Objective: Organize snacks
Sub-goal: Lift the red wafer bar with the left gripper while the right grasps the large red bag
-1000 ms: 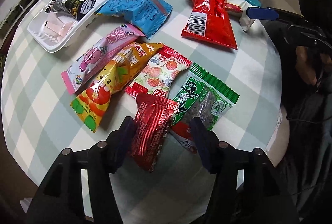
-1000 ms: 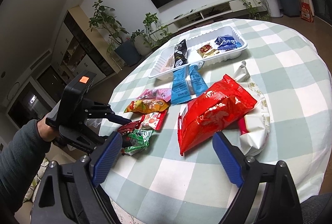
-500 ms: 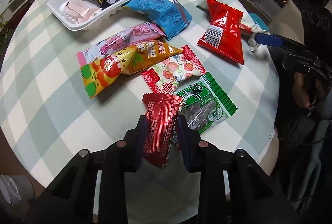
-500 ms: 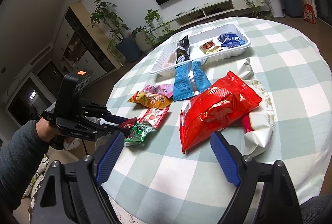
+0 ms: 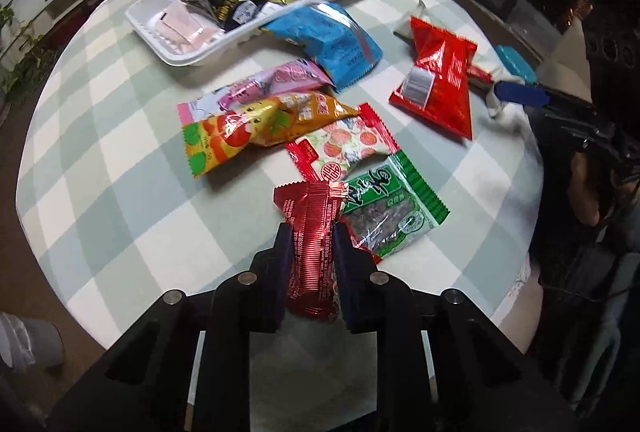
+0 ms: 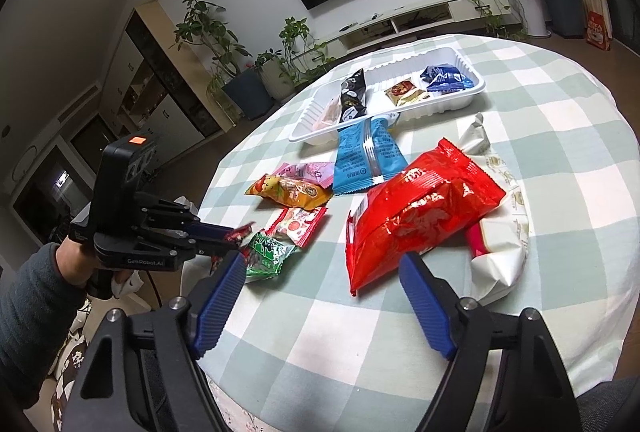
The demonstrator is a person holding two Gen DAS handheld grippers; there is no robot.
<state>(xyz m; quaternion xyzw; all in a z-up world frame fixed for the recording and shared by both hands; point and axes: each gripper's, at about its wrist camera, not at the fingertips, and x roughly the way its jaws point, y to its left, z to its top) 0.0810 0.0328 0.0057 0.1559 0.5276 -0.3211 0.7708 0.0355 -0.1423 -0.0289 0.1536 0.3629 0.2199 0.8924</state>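
1. The left claw [image 5: 310, 252] is clamped on a dark red foil snack packet [image 5: 312, 232], its pads pressing the packet's two long sides. The packet's far end hangs just over the near edge of the round checked tabletop [image 5: 120, 167]. Gripping it across the narrow middle probably keeps the crinkly foil from slipping.
2. The right claw [image 6: 324, 296] holds nothing; its blue jaws are wide apart and closing slowly, poised just short of a large red bag [image 6: 416, 216] that lies on a white packet [image 6: 500, 232].
3. A white tray [image 5: 148, 19] sits at the far side of the tabletop, likely the place where snacks are being gathered. It already holds a pink, a black, a gold and a dark blue packet.
4. Between the held packet and the tray lie loose snacks: a green packet [image 5: 396, 216] just beside it, a red-and-white one [image 5: 344, 147], an orange one [image 5: 256, 127], a pink one [image 5: 256, 91] and a light blue bag [image 5: 332, 39] whose far end touches the tray. The carry will likely have to pass above them.
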